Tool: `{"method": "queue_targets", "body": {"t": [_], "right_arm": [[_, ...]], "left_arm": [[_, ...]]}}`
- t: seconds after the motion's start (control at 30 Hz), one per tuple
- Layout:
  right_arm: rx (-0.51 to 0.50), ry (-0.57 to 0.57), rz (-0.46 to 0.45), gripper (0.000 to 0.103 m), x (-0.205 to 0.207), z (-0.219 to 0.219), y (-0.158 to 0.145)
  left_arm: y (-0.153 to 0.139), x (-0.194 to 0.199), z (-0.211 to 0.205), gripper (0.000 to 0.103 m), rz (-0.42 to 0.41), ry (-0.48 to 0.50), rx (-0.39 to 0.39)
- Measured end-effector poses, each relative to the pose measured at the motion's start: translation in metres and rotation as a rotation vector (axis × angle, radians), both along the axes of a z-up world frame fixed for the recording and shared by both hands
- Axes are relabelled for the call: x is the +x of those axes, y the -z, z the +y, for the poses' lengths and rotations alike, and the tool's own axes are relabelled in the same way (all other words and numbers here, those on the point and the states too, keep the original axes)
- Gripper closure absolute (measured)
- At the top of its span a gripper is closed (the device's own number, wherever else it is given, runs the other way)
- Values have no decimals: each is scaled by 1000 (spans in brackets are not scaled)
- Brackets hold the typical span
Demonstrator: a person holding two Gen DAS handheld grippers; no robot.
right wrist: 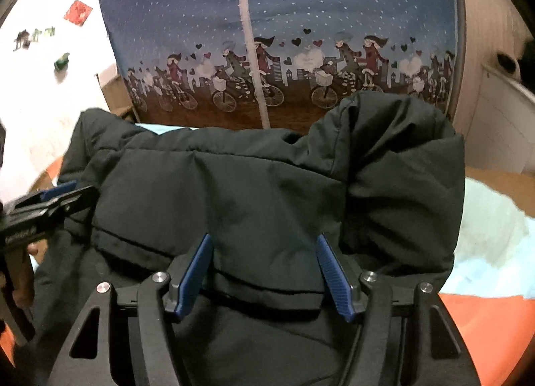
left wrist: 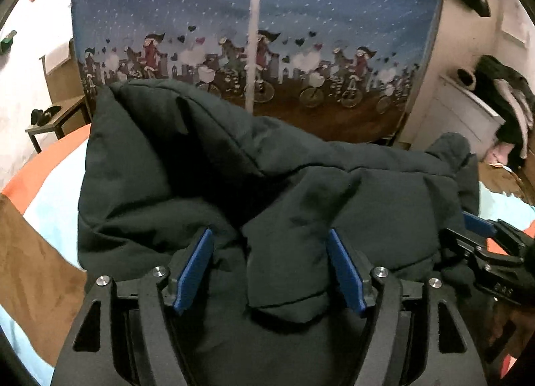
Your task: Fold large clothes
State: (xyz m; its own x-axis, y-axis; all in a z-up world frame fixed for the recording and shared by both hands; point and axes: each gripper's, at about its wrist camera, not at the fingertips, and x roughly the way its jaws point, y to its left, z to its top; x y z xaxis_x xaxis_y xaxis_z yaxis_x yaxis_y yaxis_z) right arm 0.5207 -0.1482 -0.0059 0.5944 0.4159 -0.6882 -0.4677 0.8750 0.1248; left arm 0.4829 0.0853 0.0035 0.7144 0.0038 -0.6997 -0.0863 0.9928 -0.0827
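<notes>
Lying bunched on the bed [right wrist: 495,228] before the blue curtain [right wrist: 284,18], the dark jacket [right wrist: 250,192] looks mid-fold, left claw [left wrist: 271,269] and right claw [right wrist: 264,272] both spread apart over it, so closing on a hem seems next.

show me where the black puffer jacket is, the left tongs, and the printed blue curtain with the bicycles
black puffer jacket [left wrist: 301,192]: left wrist view, on its quilted middle panel.
left tongs [left wrist: 271,269]: left wrist view, midway between the open blue fingertips.
printed blue curtain [right wrist: 334,1]: right wrist view, on its dotted upper part.
</notes>
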Motion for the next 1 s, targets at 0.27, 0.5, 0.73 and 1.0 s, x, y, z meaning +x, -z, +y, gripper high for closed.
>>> {"method": "queue_targets", "body": {"t": [0.27,0.5,0.73,1.0], "right_arm": [[-71,41,105,39,55,25,24],[-43,76,164,31,84,22,45],[110,110,97,30,57,-9,28],[129,204,-5,30,42,-35,4]], "left_arm": [[25,53,14,13,73,-36,7],[42,80,13,2,95,-50,60],[28,51,27,3,-5,-14,0],[14,11,30,3,-116,-63,26]]}}
